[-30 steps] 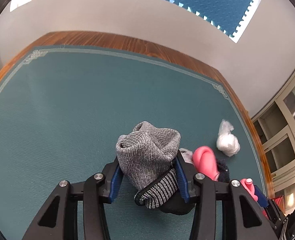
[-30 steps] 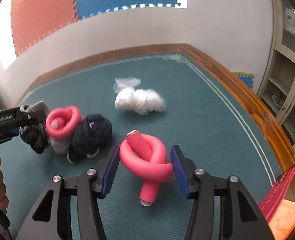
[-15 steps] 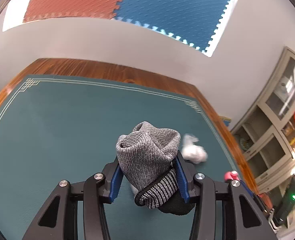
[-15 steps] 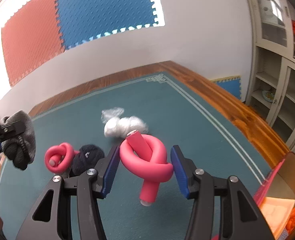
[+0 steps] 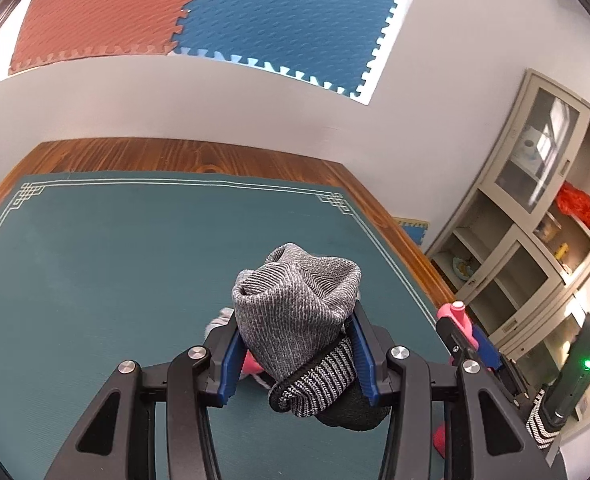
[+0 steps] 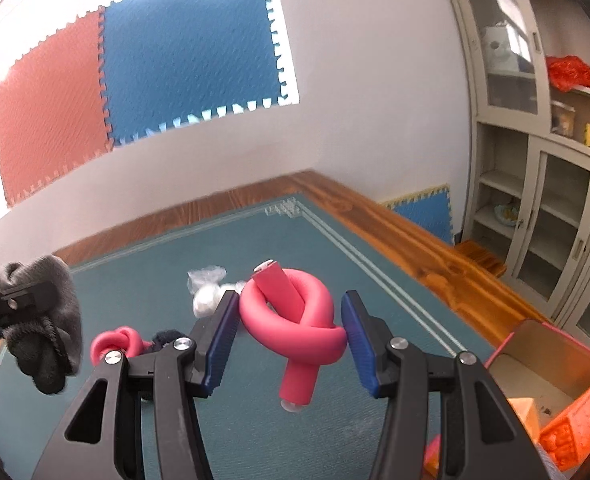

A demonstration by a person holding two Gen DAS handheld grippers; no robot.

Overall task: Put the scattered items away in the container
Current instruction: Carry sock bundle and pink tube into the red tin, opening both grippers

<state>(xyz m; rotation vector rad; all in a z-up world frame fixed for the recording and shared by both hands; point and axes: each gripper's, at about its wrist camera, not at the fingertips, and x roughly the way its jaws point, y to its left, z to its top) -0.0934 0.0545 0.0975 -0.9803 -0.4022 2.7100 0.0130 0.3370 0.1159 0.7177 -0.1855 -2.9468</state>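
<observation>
While the left gripper (image 5: 297, 354) pinches a rolled grey sock bundle (image 5: 295, 312) between its blue pads, the right gripper (image 6: 289, 338) clamps a knotted pink foam roller (image 6: 295, 316) above the green mat (image 6: 335, 256). Ahead and left of the right gripper lie a second pink roller (image 6: 115, 342), a dark sock ball (image 6: 163, 338) and a white plastic-wrapped bundle (image 6: 207, 292). The pink-edged container (image 6: 551, 364) sits low to its right.

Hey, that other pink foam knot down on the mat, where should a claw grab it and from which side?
Judging from the right wrist view, take the pink knot across its rounded loop, coming from above: the dark sock ball crowds its right side, while the top looks exposed.
</observation>
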